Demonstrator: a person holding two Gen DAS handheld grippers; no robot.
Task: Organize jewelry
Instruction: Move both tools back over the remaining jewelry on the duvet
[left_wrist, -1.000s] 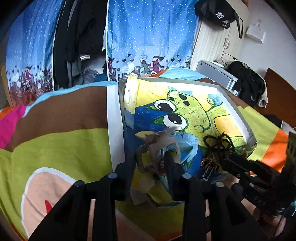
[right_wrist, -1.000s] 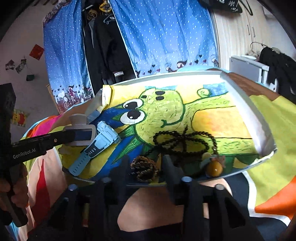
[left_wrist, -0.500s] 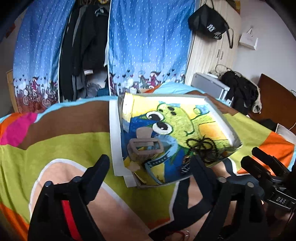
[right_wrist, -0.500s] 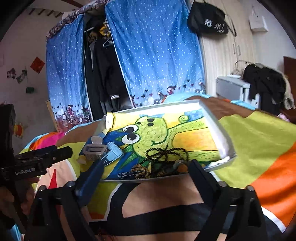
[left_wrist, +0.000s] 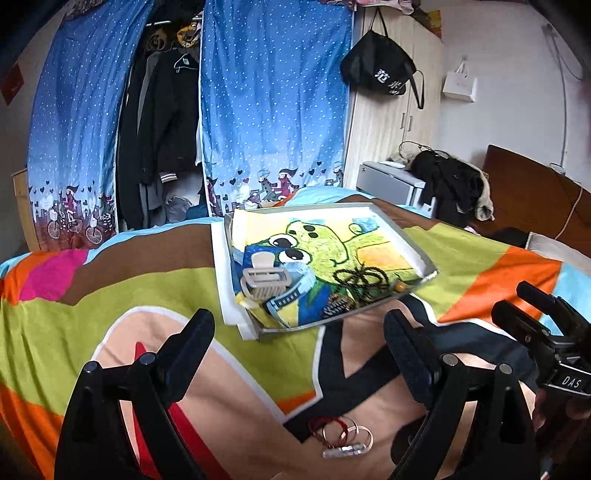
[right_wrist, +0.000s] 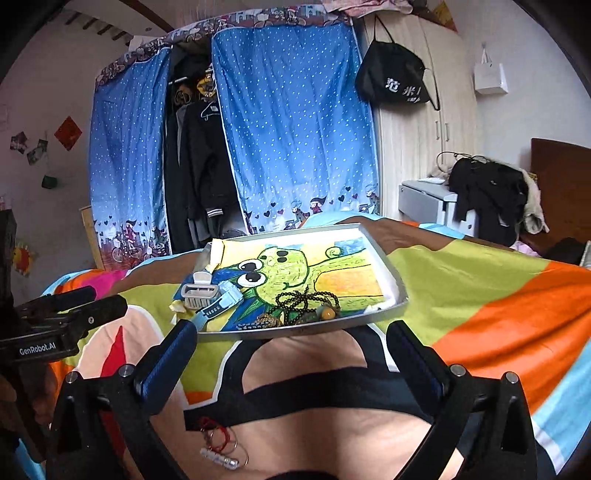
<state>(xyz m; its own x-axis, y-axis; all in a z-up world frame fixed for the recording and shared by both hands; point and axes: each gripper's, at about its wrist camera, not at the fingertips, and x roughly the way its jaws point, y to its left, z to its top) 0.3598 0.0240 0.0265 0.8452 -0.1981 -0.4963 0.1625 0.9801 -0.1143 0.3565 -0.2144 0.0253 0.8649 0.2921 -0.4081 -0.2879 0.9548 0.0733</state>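
Left view: the left gripper (left_wrist: 299, 332) is spread wide, empty, above the bedspread (left_wrist: 110, 295). Ahead, the tray (left_wrist: 424, 258) holds a clip (left_wrist: 264, 277), watch (left_wrist: 291, 295) and beads (left_wrist: 360, 278); rings (left_wrist: 341, 437) lie near.

Right view: the right gripper (right_wrist: 291, 343) is spread too, empty, before the tray (right_wrist: 391, 284).

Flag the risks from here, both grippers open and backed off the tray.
1. The watch strap hangs over the tray near edge; a nudge could drag it off.
2. The black bead necklace lies tangled with other pieces, so one pick may lift several.
3. The rings on the bedspread sit low between the fingers of the left gripper, easily missed.
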